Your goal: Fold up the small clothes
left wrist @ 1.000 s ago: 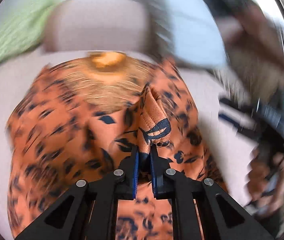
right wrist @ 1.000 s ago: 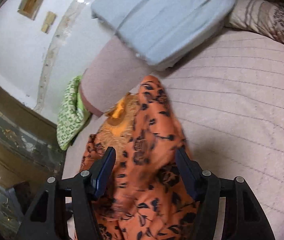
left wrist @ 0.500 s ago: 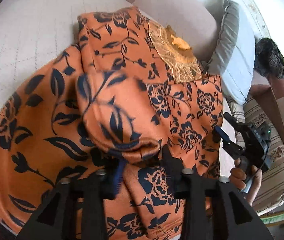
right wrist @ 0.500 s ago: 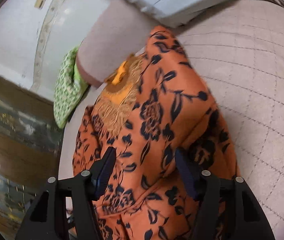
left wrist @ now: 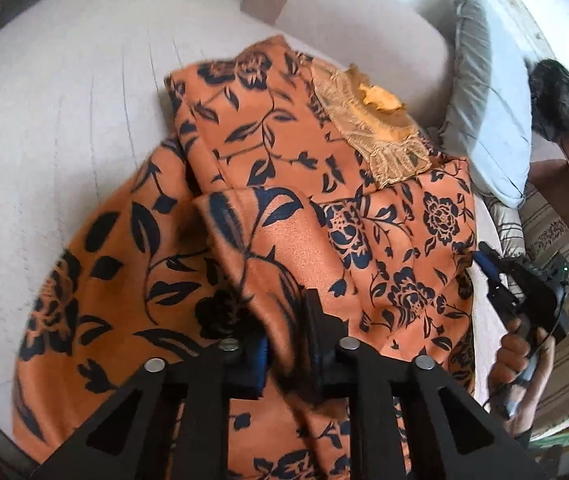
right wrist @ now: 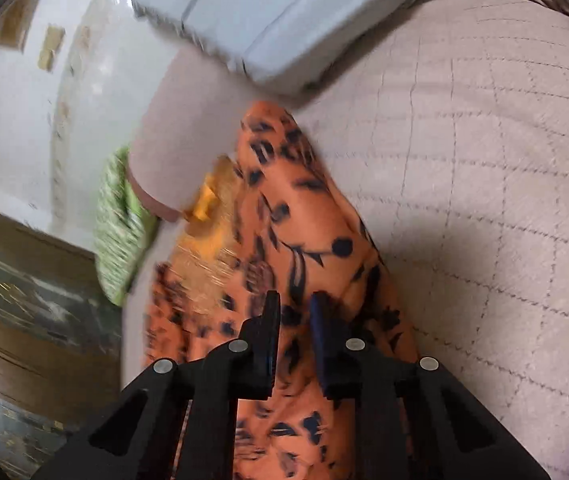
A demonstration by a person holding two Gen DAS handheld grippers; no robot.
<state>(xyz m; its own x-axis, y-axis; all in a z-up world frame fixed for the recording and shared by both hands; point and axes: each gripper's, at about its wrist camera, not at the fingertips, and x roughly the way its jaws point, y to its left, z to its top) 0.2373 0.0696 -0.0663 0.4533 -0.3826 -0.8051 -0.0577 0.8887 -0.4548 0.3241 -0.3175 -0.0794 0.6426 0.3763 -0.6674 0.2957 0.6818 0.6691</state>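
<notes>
The left gripper (left wrist: 284, 332) had its jaws just drawn in, and a raised fold of the orange garment (left wrist: 292, 200) sat pinched between them. The right gripper (right wrist: 294, 320) had likewise just narrowed its jaws, which stood close together with a ridge of the same cloth caught between the pads. In the left wrist view the right gripper (left wrist: 520, 292) showed at the garment's far right edge, gripped by a hand (left wrist: 520, 364).

The garment, orange with dark blue flowers and leaves, lay spread and partly folded over on the quilted beige bed cover (right wrist: 484, 160). Its gold embroidered neck panel (left wrist: 372, 128) pointed toward a long beige bolster (left wrist: 364, 28) at the head of the bed. Beside the bolster leaned a pale blue pillow (right wrist: 276, 12), and a green patterned cushion (right wrist: 118, 236) lay at the bolster's other end. Striped bedding (left wrist: 556, 280) showed beyond the right gripper. Motion blur softened much of the right wrist view.
</notes>
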